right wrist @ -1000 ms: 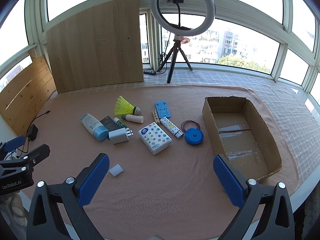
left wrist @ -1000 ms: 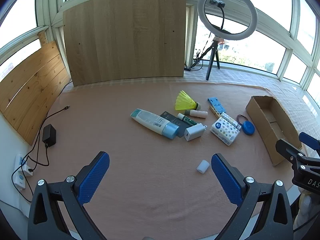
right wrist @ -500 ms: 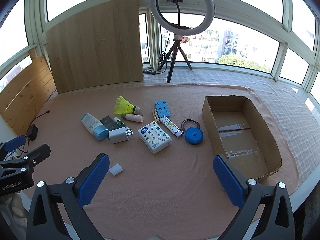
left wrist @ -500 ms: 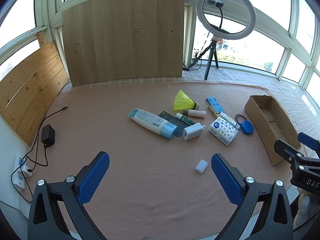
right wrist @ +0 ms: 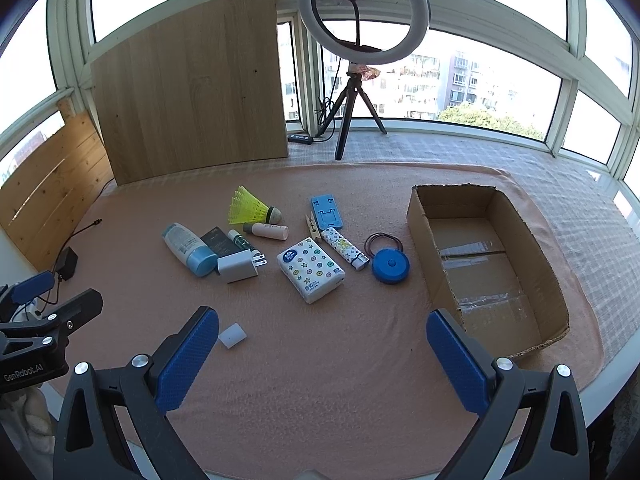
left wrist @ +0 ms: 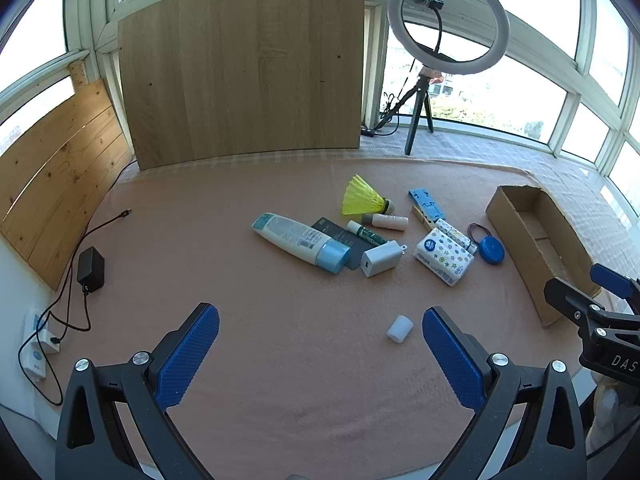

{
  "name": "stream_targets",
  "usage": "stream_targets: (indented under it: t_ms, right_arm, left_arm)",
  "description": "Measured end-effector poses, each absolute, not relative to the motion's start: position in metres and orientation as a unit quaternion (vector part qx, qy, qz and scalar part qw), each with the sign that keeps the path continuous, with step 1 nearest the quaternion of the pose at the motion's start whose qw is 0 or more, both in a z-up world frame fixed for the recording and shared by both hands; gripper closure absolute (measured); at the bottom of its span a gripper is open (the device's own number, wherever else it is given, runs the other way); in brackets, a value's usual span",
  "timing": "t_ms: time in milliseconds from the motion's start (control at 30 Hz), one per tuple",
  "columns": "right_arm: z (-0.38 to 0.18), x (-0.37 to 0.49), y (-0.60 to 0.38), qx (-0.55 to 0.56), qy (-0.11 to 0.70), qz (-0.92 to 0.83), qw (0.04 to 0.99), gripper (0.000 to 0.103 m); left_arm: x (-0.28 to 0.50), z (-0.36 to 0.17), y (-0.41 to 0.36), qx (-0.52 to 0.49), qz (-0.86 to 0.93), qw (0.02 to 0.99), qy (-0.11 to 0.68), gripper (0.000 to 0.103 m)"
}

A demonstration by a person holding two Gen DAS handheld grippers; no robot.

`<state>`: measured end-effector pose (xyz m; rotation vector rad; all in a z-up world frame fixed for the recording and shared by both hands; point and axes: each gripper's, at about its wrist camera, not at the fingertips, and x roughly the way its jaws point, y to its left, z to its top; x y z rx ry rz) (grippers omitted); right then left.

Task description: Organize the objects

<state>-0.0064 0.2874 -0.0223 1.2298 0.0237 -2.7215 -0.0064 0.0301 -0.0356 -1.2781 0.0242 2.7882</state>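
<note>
Zero items boxed: cardboard box point(right wrist: 486, 256) at bench right edge sits empty; lotion bottle point(left wrist: 300, 237), tissue pack point(right wrist: 311, 269), charger point(right wrist: 239, 265) mid-bench. Left gripper point(left wrist: 320, 354) and right gripper point(right wrist: 322, 356) fingers spread, holding nothing.

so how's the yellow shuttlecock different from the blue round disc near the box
The shuttlecock is yellow with a flared ribbed skirt and dark cork tip, lying on its side; the blue disc is a flat round puck lying on its face. The shuttlecock sits far from the cardboard box, while the disc lies right beside its wall. Both rest loose on the pink cloth, ungrasped.
</note>
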Motion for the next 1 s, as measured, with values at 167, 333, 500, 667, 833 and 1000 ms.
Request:
stream_targets:
  t_ms: [167,333,500,667,833,1000]
  right_arm:
    - [-0.027,-0.012,0.292,0.416,-0.003,-0.905,0.087,0.0]
    - [-0.034,-0.021,0.298,0.429,-0.023,-0.897,0.107,0.0]
    - [-0.043,-0.035,0.305,0.443,-0.041,-0.887,0.12,0.007]
    - [-0.057,-0.045,0.313,0.467,-0.066,-0.872,0.131,0.03]
    - [-0.069,-0.045,0.318,0.485,-0.076,-0.861,0.136,0.04]
    - [-0.075,-0.044,0.329,0.49,-0.086,-0.858,0.129,0.04]
  left_arm:
    - [-0.011,-0.042,0.031,-0.424,0.905,0.047,0.007,0.0]
    - [-0.018,-0.048,0.039,-0.428,0.902,0.063,0.013,0.0]
    - [-0.033,-0.057,0.054,-0.437,0.895,0.093,0.018,0.001]
    - [-0.058,-0.059,0.071,-0.437,0.893,0.104,0.028,0.005]
    - [-0.092,-0.063,0.093,-0.444,0.887,0.122,0.038,0.017]
    - [-0.133,-0.081,0.12,-0.475,0.866,0.158,0.024,0.03]
